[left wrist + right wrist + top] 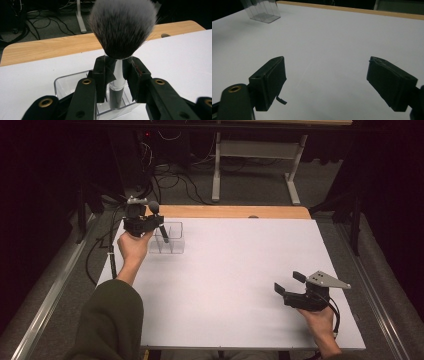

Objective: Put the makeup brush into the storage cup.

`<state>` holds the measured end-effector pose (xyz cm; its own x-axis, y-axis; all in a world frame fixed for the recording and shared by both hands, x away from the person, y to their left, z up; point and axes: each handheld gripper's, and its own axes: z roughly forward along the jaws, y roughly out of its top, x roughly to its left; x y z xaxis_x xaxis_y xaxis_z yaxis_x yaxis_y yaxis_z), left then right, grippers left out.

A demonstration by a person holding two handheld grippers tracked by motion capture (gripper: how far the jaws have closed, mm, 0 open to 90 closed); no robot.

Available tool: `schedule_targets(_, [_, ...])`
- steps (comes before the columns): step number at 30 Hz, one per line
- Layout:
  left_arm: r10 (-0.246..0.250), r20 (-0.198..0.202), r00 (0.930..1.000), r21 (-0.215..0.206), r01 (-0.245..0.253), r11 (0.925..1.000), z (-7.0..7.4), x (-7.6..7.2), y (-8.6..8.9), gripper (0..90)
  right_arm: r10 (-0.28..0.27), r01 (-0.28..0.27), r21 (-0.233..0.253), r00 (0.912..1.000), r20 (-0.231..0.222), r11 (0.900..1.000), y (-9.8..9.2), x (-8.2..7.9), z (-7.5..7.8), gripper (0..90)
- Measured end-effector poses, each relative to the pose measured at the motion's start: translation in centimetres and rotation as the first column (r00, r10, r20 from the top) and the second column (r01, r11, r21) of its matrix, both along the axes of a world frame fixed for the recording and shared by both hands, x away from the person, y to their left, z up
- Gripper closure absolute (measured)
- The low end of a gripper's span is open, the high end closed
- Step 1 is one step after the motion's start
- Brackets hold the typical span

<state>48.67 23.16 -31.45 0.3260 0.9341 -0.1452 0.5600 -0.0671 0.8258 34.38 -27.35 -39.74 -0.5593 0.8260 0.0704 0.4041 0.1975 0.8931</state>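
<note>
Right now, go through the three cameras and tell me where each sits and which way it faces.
High view: above the person's side, looking forward and down on the white table; forearms, hands, left gripper and right gripper show.
Left gripper view: rides the left gripper, looking along jaws shut on a makeup brush over the clear organizer.
Right gripper view: rides the right gripper, looking across the table between open jaws.
Shared: all show the clear organizer.
</note>
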Motion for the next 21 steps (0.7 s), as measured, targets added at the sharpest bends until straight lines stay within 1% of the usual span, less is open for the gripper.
schedule_targets(6, [0.000, -0.008, 1.0000, 0.004, 0.000, 1.0000, -0.30, 0.13, -0.03, 69.7, 0.001, -0.001, -0.002, 1.0000, 0.002, 1.000, -0.02, 0.02, -0.01, 17.3])
schedule_targets(14, [0.000, -0.009, 1.0000, 0.011, 0.001, 0.9999, -0.36, 0.21, -0.21, 69.6, 0.001, -0.001, -0.001, 1.0000, 0.001, 1.000, -0.02, 0.01, -0.01, 17.3])
schedule_targets(19, [-0.009, -0.019, 0.9998, 0.024, 0.010, 0.9997, -0.54, 0.35, -0.38, 69.3, 0.002, -0.002, -0.002, 1.0000, 0.000, 1.000, 0.00, 0.02, -0.02, 17.3])
schedule_targets(20, [-0.013, -0.025, 0.9996, 0.016, 0.013, 0.9998, -0.63, 0.41, -0.39, 68.3, 0.000, 0.000, 0.000, 1.0000, -0.003, 1.000, 0.00, 0.00, -0.01, 17.3])
schedule_targets(21, [-0.014, -0.036, 0.9992, -0.001, 0.014, 0.9999, -0.71, 0.49, -0.36, 62.8, -0.001, 0.001, 0.000, 1.0000, -0.003, 1.000, 0.00, 0.01, -0.01, 17.3])
